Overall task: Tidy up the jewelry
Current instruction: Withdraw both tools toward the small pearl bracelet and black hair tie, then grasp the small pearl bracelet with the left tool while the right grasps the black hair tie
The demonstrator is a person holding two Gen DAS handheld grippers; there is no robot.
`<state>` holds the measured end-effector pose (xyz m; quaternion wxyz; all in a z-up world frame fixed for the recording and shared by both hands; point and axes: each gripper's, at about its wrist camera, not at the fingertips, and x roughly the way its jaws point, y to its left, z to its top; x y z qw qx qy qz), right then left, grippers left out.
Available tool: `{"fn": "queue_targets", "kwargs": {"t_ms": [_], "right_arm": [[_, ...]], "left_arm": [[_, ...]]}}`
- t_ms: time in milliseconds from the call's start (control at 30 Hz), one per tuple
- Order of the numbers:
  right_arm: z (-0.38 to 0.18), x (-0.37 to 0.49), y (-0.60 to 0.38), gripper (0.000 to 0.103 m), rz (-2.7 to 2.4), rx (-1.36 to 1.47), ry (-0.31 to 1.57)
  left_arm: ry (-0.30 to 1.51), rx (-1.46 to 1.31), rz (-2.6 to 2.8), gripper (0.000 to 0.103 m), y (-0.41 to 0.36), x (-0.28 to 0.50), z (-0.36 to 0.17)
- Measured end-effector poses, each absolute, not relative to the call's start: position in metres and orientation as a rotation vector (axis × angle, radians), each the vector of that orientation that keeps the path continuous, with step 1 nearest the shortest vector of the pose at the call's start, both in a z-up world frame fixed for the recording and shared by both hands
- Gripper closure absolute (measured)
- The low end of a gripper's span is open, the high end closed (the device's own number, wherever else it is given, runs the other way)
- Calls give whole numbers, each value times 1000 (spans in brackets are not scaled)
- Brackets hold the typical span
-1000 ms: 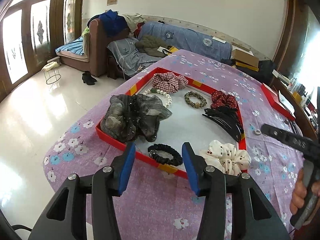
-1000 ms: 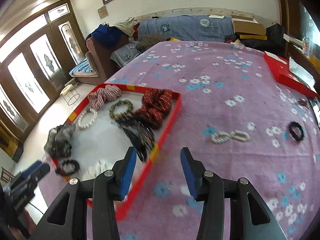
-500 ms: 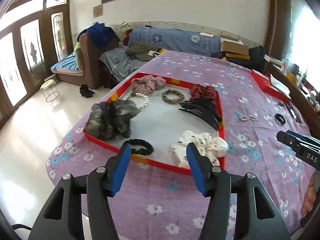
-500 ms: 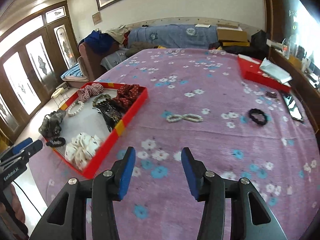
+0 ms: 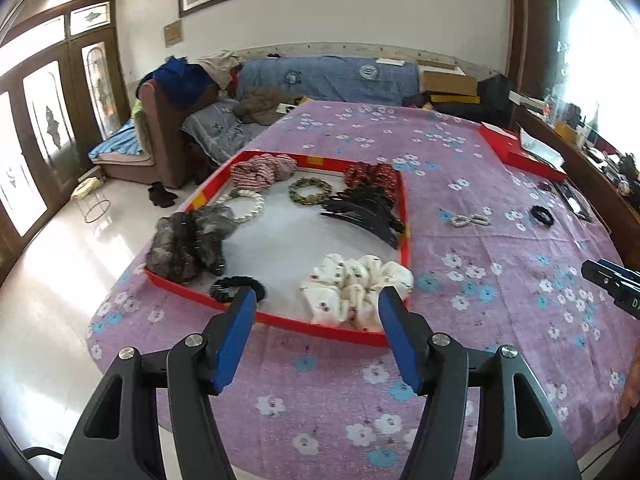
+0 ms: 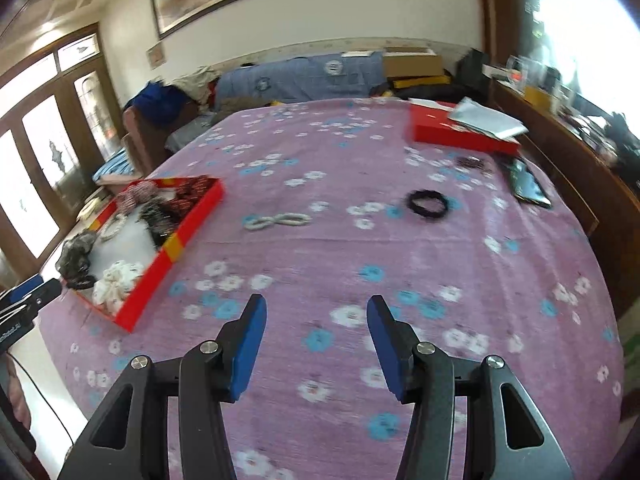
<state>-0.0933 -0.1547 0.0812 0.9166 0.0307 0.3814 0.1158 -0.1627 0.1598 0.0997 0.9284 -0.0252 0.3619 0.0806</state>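
Note:
A red tray [image 5: 405, 216] on the purple flowered tablecloth holds several hair pieces: a white scrunchie [image 5: 356, 286], a black hair tie [image 5: 236, 286], a grey scrunchie [image 5: 188, 242], a pearl bracelet [image 5: 244, 206] and black clips [image 5: 360, 214]. The tray also shows at the left of the right wrist view [image 6: 176, 240]. A twisted pearl bracelet [image 6: 278, 221] and a black hair tie [image 6: 427, 203] lie loose on the cloth. My left gripper [image 5: 318, 308] is open and empty above the tray's near edge. My right gripper [image 6: 316, 316] is open and empty, well short of the loose pieces.
A second red box [image 6: 460, 136] with papers on it lies at the far right of the table. A dark phone [image 6: 528, 186] lies near the right edge. A wooden cabinet [image 6: 580, 184] runs along the right. Sofas stand beyond the table.
Both grippers have pulled back and up from the tray. The right gripper has swung right, from the tray toward the loose bracelet and hair tie. Both stay open.

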Motion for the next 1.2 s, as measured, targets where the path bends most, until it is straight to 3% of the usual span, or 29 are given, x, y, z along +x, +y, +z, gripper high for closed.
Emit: {"fn": "queue_targets", "kwargs": {"t_ms": [333,733,933,1200], "right_arm": [[70,-85,-227,47,128,196,825],[68,-38,-254,47,96,261,839],[79,13,-283,47,34,353,802],[35,85,-275,47,-2,391,881]], "left_arm": [[772,-23,-53,40,107,-126,113],[906,9,-161,41,60,-21,93],[924,35,-194,72,41,16,92],[983,66,-225,74,18,69,61]]}}
